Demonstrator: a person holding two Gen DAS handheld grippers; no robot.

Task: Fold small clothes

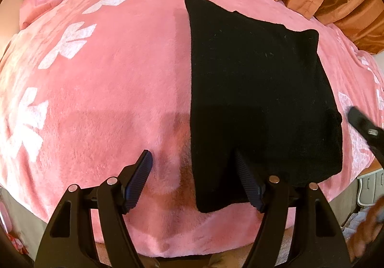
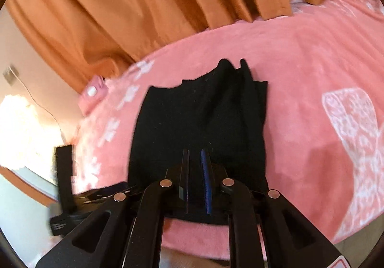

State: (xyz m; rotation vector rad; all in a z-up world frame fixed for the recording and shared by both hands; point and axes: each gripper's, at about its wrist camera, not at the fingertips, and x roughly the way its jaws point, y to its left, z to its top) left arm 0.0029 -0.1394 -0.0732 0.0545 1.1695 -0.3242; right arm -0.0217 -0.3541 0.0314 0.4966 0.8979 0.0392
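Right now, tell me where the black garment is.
The black garment lies flat on the pink blanket, right of centre in the left wrist view, its near edge by the open left tool.

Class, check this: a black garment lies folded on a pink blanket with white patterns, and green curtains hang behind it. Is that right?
Not quite: the curtains are orange, not green, as the right wrist view shows plainly. The rest holds: the black garment lies folded on the pink blanket with white patterns.

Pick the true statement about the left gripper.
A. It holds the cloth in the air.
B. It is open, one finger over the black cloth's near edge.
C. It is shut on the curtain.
B: the left gripper is open, its right finger over the black cloth lying on the pink blanket.
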